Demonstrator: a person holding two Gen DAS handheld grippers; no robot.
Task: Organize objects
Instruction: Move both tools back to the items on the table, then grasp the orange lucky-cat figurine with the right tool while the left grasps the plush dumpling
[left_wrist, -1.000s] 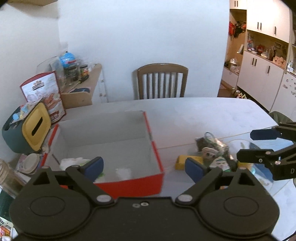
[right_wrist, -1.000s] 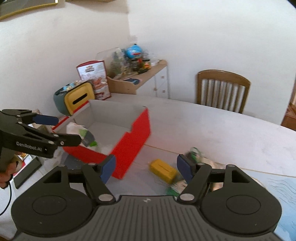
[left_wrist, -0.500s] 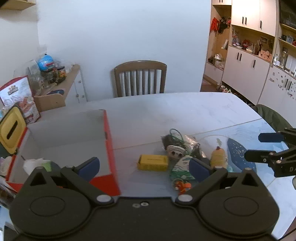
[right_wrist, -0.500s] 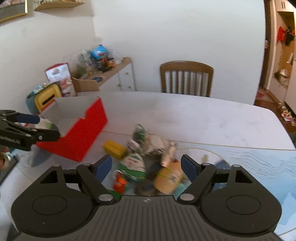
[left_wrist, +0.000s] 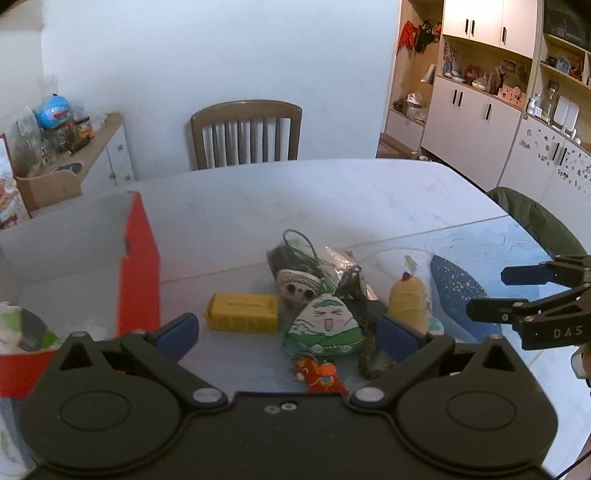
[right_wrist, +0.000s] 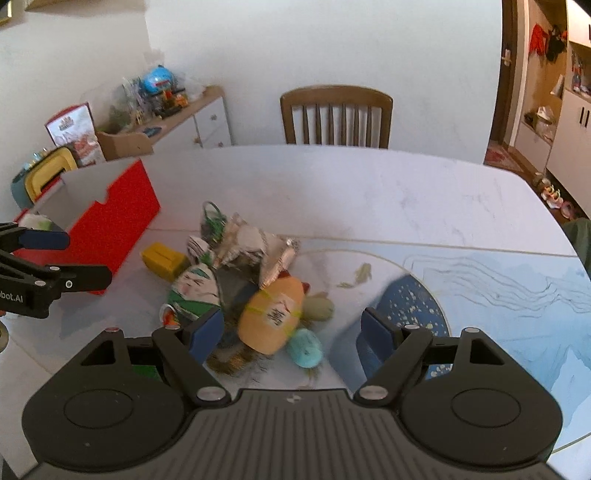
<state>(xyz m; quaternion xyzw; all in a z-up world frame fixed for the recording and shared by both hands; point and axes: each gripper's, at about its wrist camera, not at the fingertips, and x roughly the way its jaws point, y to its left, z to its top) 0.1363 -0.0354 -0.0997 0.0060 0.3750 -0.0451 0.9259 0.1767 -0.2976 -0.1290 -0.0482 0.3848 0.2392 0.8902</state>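
Soft, even indoor light; faint shadows; fisheye bending at edges; slight motion blur in right view.

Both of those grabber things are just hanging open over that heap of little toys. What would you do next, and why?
Probably lower the right tool onto the yellow plush and close. It lies nearest, between the open fingers, on top of the pile, and nothing is held yet. The red box waits to the left.

I see a red box (left_wrist: 138, 266), a yellow block (left_wrist: 242, 312), a green-striped plush (left_wrist: 327, 326), and blue gripper pads (left_wrist: 177, 332).
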